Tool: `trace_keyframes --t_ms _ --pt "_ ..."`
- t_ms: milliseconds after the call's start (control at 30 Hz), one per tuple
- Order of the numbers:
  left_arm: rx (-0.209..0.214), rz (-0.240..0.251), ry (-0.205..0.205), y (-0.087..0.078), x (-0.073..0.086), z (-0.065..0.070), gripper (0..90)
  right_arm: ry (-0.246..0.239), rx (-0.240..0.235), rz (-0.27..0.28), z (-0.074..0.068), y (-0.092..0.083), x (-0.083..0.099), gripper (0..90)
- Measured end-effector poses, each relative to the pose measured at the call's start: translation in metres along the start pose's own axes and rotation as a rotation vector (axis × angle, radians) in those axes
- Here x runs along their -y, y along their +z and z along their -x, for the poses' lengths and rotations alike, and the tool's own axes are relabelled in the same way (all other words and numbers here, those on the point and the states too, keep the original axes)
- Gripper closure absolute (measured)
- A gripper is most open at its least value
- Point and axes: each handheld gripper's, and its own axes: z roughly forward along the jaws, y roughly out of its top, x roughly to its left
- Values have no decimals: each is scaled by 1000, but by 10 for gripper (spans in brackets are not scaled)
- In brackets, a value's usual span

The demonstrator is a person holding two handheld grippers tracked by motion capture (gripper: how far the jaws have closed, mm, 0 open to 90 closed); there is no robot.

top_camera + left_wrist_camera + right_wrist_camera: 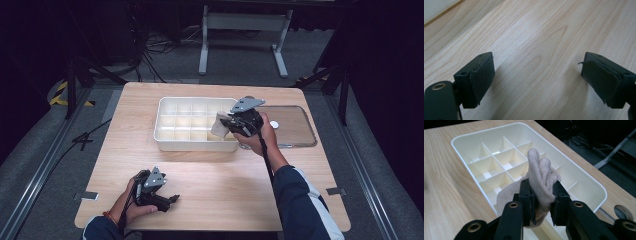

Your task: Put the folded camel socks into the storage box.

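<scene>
A cream divided box (pixel 165 135) (pixel 464 141) with several compartments stands at the middle of the wooden table. My right gripper (pixel 229 125) (pixel 542 203) hangs over its right end, shut on a folded beige knitted cloth (pixel 219 125) (pixel 541 176) that bulges up between the jaws and hangs down below them. My left gripper (pixel 172 199) (pixel 536 80) rests near the table's front left edge, pointing right. Its jaws stand wide apart with only bare wood between them.
A clear lid (pixel 295 127) with a white round knob lies flat just right of the box. Beyond the far edge of the table (pixel 210 170) are a white stand's legs (pixel 245 40) and cables on the grey floor.
</scene>
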Motion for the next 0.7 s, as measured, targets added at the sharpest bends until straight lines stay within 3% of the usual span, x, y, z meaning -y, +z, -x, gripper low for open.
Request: trace_keyframes --t_ms 333,500,700 --pt "2 2 -4 0 0 0 120 -29 38 -64 -5 26 0 745" --pt "2 2 -2 0 0 0 120 -70 52 -92 -10 34 2 744" --pt "2 2 -4 0 0 0 120 -81 61 -116 -12 41 7 743"
